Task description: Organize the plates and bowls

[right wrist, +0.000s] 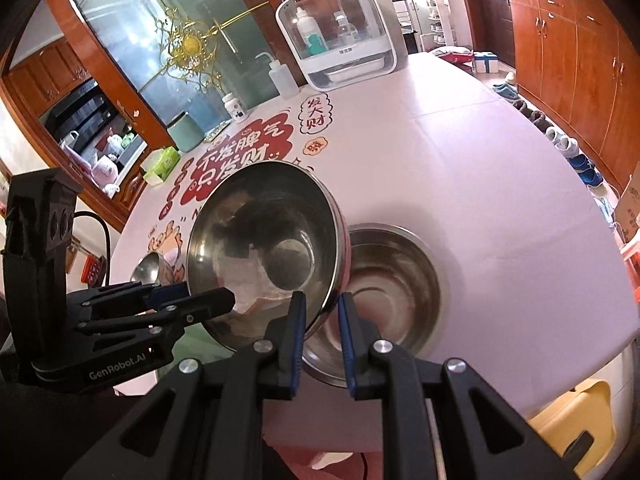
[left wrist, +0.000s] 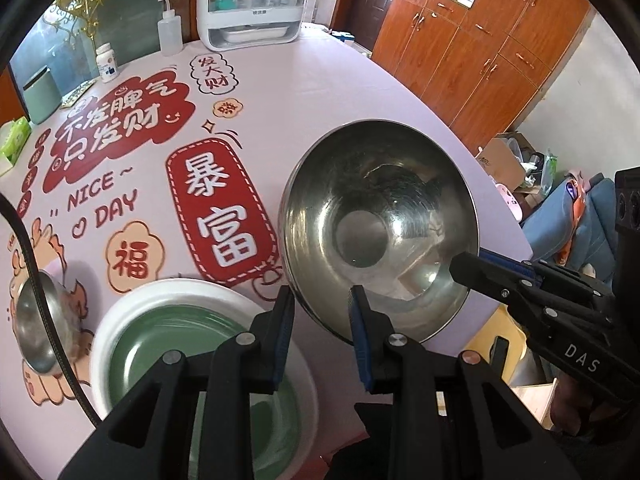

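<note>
Both grippers carry one large steel bowl (left wrist: 380, 208) (right wrist: 260, 240), tilted, above the pink printed tablecloth (left wrist: 280, 92). My left gripper (left wrist: 320, 300) is shut on the bowl's near rim; in the right wrist view it (right wrist: 208, 294) clamps the rim from the left. My right gripper (right wrist: 322, 304) is shut on the rim too, and enters the left wrist view (left wrist: 470, 262) from the right. On the table lie a second steel bowl (right wrist: 388, 292), a green plate with a white rim (left wrist: 160, 340) and a small steel bowl (left wrist: 36, 320) (right wrist: 150, 268).
At the far side of the table stand a white dish cabinet (left wrist: 248, 12), a squeeze bottle (left wrist: 170, 32), a pill bottle (left wrist: 107, 62), a green canister (left wrist: 40, 94) and a tissue pack (left wrist: 14, 136). A yellow stool (right wrist: 572, 412) sits below the table's near edge.
</note>
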